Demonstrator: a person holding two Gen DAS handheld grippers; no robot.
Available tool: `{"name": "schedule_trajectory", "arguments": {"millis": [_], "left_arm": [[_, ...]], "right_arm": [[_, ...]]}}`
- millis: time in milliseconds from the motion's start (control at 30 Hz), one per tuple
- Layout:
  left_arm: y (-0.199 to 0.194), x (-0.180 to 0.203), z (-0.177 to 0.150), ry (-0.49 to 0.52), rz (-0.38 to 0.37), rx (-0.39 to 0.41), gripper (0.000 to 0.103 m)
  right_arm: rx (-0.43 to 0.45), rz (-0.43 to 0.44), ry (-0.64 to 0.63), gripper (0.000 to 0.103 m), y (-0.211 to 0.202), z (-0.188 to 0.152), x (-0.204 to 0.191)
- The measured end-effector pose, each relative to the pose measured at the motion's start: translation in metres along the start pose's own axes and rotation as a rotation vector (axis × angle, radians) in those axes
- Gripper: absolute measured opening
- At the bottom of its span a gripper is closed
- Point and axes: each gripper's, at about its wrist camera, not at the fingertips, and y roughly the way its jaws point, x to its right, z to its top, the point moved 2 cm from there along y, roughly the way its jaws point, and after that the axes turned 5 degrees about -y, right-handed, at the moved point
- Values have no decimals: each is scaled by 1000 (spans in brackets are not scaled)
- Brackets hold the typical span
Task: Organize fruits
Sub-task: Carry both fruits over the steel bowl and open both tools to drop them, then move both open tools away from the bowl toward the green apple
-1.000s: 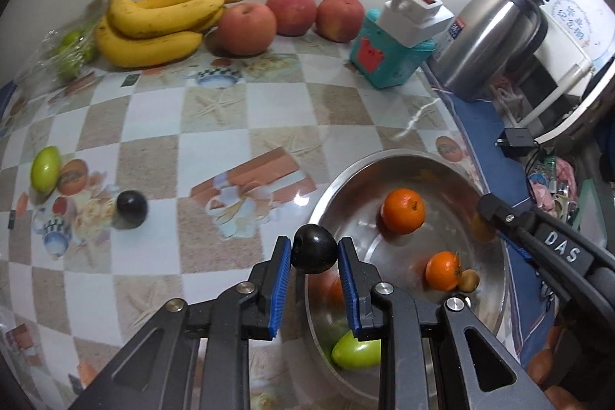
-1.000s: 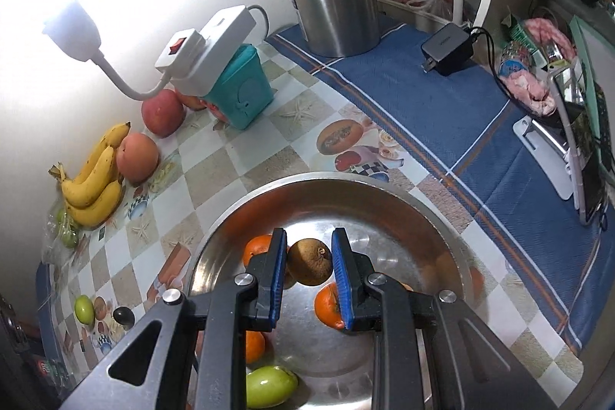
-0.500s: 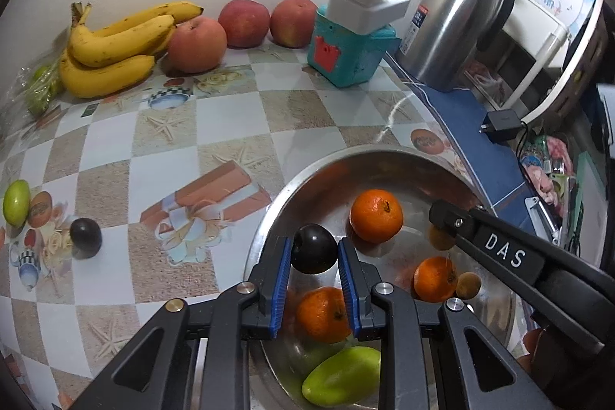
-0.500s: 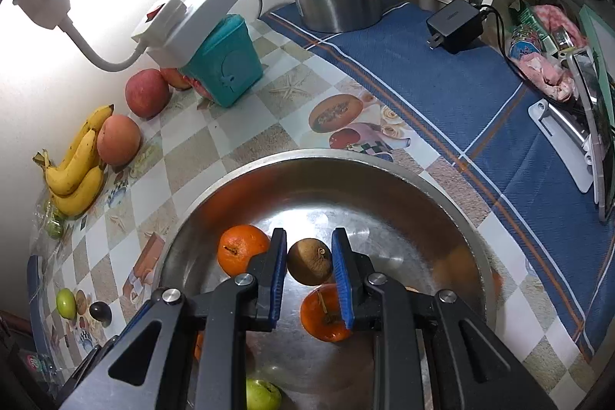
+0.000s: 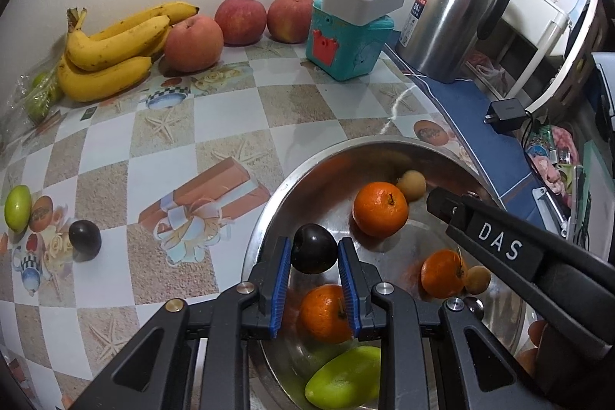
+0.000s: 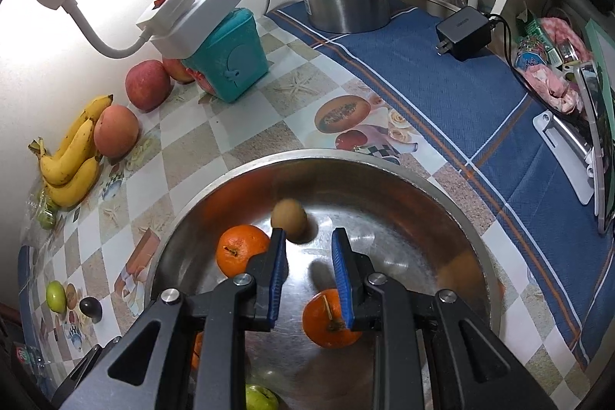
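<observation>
My left gripper (image 5: 313, 256) is shut on a dark plum (image 5: 313, 248) and holds it over the near-left part of a steel bowl (image 5: 269, 218). Several oranges (image 5: 380, 208) and a green fruit (image 5: 346, 375) lie in the bowl. My right gripper (image 6: 309, 248) hangs over the same bowl (image 6: 384, 160) with its jaws opening and nothing between them. A small brown fruit (image 6: 289, 221), blurred, lies free on the bowl floor just past the fingertips. One right finger (image 5: 496, 241) shows at the right of the left wrist view.
On the checked tablecloth lie a second dark plum (image 5: 84, 241) and a green fruit (image 5: 17, 208). Bananas (image 5: 111, 52) and apples (image 5: 240, 20) line the wall beside a teal box (image 5: 346, 45) carrying a lamp base. A steel jug (image 5: 453, 10) and a charger (image 5: 505, 114) stand on the blue cloth.
The left gripper has carried the plum from the bowl's rim to over its inside. The right jaws have parted and the brown fruit has dropped out of them into the bowl.
</observation>
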Motion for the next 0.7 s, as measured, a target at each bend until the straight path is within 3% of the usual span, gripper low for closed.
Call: {"name": "schedule_trajectory", "arguments": {"millis": [67, 200, 233, 300, 333, 533, 633, 700], "left_arm": [[0, -1, 1, 0, 0, 0, 29], [-3, -4, 3, -9, 8, -4, 30], [-4, -5, 4, -11, 7, -3, 33], [-7, -6, 5, -21, -6, 0, 54], [-10, -8, 7, -28, -1, 2, 58], [-28, -11, 16, -18, 41, 43, 63], [-35, -18, 21, -39, 68, 44, 73], [-38, -25, 23, -52, 117, 33, 85]], "right_arm": [[2, -2, -5, 41, -2, 1, -1], [-5, -14, -18, 42, -6, 3, -3], [-5, -13, -18, 44, -8, 4, -4], [-6, -18, -21, 52, -11, 5, -4], [-4, -19, -22, 57, -13, 5, -4], [-9, -34, -30, 70, -24, 7, -5], [-17, -40, -38, 76, -28, 6, -6], [-20, -39, -35, 83, -31, 5, -6]]}}
